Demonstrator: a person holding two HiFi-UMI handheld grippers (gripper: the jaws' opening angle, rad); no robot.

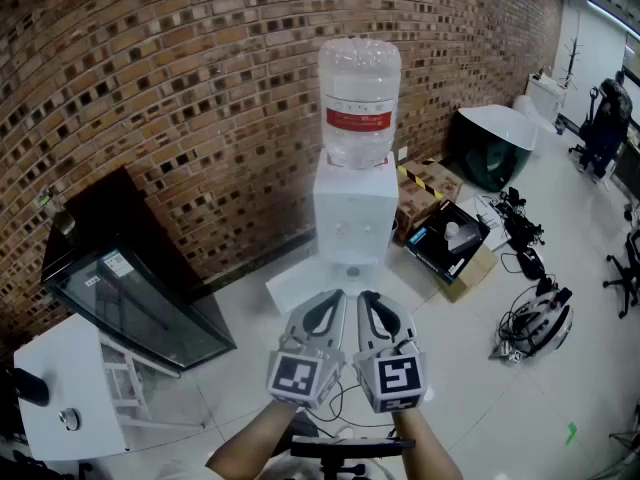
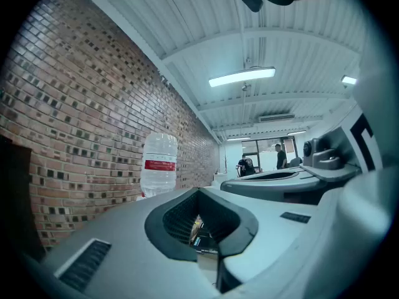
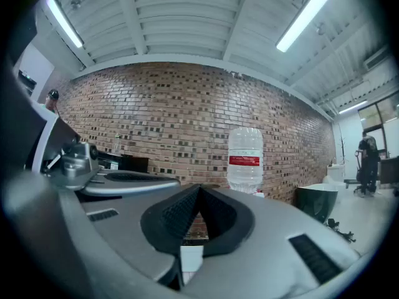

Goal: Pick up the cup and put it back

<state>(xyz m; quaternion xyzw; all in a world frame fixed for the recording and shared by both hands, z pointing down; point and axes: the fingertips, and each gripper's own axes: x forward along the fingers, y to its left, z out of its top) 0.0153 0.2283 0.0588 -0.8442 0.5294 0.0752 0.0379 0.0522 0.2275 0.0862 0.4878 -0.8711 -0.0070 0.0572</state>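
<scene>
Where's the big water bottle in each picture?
Head view: the water bottle is top centre, on the white dispenser.
Left gripper view: left of centre.
Right gripper view: right of centre.
Shared landmark: the brick wall behind it in all three.

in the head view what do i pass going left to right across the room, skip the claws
black glass-front cabinet → water dispenser → open cardboard box → white helmet → person at the far right
</scene>
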